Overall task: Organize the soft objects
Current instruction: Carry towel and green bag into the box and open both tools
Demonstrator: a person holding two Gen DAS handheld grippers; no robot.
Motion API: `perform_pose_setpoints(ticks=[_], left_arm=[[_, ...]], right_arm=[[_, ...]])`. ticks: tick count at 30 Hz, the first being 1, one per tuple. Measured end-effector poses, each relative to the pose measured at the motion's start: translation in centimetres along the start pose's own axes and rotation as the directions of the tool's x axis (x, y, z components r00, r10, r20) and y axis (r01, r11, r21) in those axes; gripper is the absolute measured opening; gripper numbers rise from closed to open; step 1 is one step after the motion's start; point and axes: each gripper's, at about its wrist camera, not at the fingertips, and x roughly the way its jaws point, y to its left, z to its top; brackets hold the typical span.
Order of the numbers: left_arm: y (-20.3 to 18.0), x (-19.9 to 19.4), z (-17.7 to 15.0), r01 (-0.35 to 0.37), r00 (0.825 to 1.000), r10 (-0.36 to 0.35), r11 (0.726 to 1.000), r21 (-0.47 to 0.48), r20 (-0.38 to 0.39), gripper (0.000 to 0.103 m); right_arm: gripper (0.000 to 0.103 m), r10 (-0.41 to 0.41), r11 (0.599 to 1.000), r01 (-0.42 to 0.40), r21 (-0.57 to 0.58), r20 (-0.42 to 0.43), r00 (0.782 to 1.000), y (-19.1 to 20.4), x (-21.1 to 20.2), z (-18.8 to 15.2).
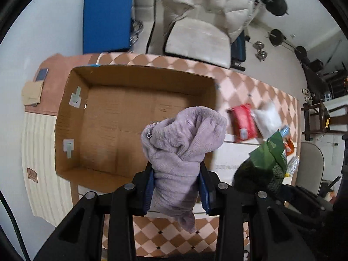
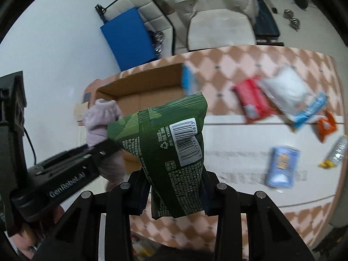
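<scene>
My left gripper [image 1: 177, 174] is shut on a crumpled lilac towel [image 1: 182, 143] and holds it above the near right part of an open cardboard box [image 1: 104, 117], which has nothing in it. My right gripper [image 2: 176, 184] is shut on a green snack packet [image 2: 167, 143] with a barcode label, held in the air to the right of the box [image 2: 139, 91]. In the right wrist view the left gripper's black body [image 2: 61, 174] and the towel [image 2: 100, 117] show at the left. The green packet also shows at the right of the left wrist view [image 1: 269, 152].
On the checkered tablecloth [image 2: 239, 61] to the right lie a red packet [image 2: 252, 102], a white pouch [image 2: 287, 91], a blue-and-white packet [image 2: 311, 111], an orange packet [image 2: 326, 128], a light blue packet [image 2: 282, 165] and a plastic bottle [image 2: 337, 150]. A chair with a white jacket [image 1: 208, 6] stands behind the table.
</scene>
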Motion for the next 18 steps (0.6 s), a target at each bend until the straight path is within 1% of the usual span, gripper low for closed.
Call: perform_pose_setpoints(ticks=[2, 4, 5, 8, 10, 12, 15, 18], left_arm=[[2.3, 1.6, 1.9, 0.020, 0.999, -0.021, 1.000, -0.022, -0.037, 0.033], [4.9, 3.9, 4.0, 0.041, 0.996, -0.045, 0.998, -0.052, -0.081, 0.033], [5.6, 4.6, 4.4, 0.054, 0.993, -0.059, 0.997, -0.060, -0.097, 0.033], [8.3, 8.3, 6.8, 0.092, 0.980, -0.108, 0.991, -0.098, -0.170, 0.033], [9.8, 11.1, 8.1, 0.112, 0.967, -0.135, 0.987, -0.112, -0.218, 0.033], [10.5, 12.8, 9.0, 0.128, 0.956, -0.153, 0.985, -0.113, -0.249, 0.033], [10.9, 15.2, 10.4, 0.145, 0.943, -0.164, 0.986, -0.085, -0.289, 0.033], [10.9, 16.4, 11.3, 0.137, 0.944, -0.145, 0.989, -0.050, -0.296, 0.033]], right_arm=[[0.040, -0.012, 1.000, 0.013, 0.017, -0.026, 1.000, 2.7, 2.8, 1.7], [0.040, -0.041, 0.998, 0.043, 0.035, -0.046, 0.998, 4.1, 6.1, 3.3], [0.040, -0.049, 0.998, 0.051, 0.047, -0.055, 0.997, 4.7, 7.6, 4.0], [0.040, -0.075, 0.993, 0.083, 0.081, -0.089, 0.993, 5.8, 11.8, 5.8], [0.040, -0.096, 0.991, 0.105, 0.088, -0.103, 0.990, 6.3, 13.9, 7.0], [0.040, -0.121, 0.988, 0.131, 0.084, -0.117, 0.986, 6.5, 16.3, 7.9], [0.040, -0.143, 0.984, 0.155, 0.085, -0.135, 0.981, 6.2, 19.0, 8.8], [0.040, -0.156, 0.981, 0.170, 0.091, -0.141, 0.978, 5.8, 20.8, 9.6]])
